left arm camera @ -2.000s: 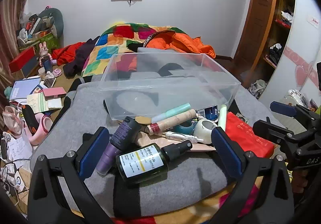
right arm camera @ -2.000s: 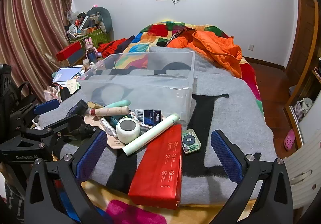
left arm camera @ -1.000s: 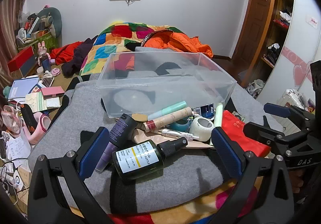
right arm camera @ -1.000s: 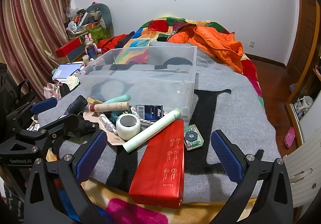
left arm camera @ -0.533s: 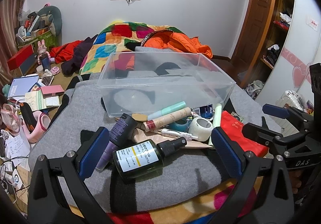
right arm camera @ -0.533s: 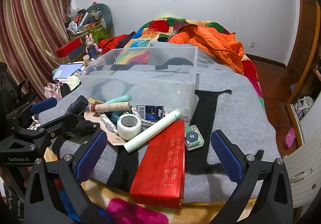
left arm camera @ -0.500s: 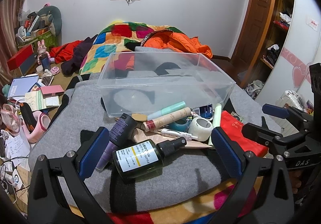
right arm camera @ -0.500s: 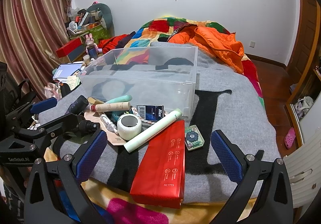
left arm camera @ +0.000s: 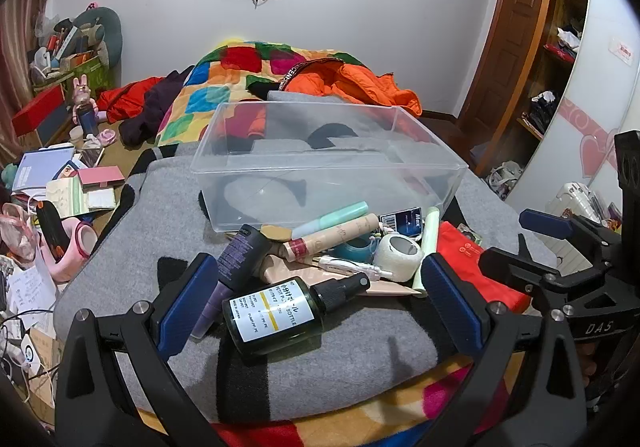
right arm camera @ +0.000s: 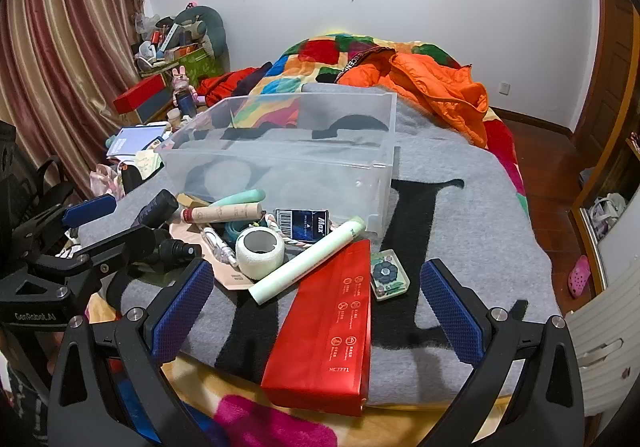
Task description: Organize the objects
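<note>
Clutter lies heaped on my gray blanket [left arm camera: 152, 231] just in front of the clear plastic bin [left arm camera: 328, 163], which has nothing inside. My left gripper [left arm camera: 316, 295] is spread wide and grips nothing; between its blue pads [left arm camera: 188, 295] lies a dark green spray bottle [left arm camera: 280, 315] on its side, cap pointing right, with a purple tube [left arm camera: 236, 267] just beside it on the left. Behind them a tan tube [left arm camera: 332, 239] and a mint tube [left arm camera: 332, 215] rest against the bin's front wall, and a white roll of tape [left arm camera: 398, 253] sits to their right. My right gripper [right arm camera: 316, 303] is also wide open and empty, hovering over the long red box [right arm camera: 332, 331], which lies flat near the blanket's edge. A pale green tube [right arm camera: 308, 259] leans across the red box's far corner, touching the roll of tape. A small blue box [right arm camera: 302, 225] lies against the bin, and a small green case [right arm camera: 388, 275] lies just right of the red box. All of these things are outside the bin.
</note>
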{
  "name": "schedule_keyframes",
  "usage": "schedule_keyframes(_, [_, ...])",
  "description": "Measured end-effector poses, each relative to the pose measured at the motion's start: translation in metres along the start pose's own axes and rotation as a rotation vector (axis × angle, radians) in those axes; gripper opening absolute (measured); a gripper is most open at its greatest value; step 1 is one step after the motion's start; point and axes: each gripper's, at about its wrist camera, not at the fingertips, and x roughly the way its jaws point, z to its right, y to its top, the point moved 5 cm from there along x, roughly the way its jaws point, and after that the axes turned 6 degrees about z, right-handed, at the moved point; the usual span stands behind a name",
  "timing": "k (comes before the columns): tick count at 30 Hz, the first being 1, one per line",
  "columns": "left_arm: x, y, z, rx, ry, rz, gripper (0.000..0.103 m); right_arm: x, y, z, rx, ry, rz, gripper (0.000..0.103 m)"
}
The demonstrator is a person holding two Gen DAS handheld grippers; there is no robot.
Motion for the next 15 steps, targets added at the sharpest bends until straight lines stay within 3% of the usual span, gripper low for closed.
schedule_keyframes(9, [0.001, -0.002, -0.009, -0.032, -0.007, -0.004, 0.103, 0.003, -0.003, 0.002, 0.004, 0.004, -0.008, 0.103])
schedule_keyframes(15, [-0.002, -0.003, -0.026, -0.028, 0.046, 0.022, 0.103, 0.005, -0.004, 0.009, 0.014, -0.017, -0.012, 0.103])
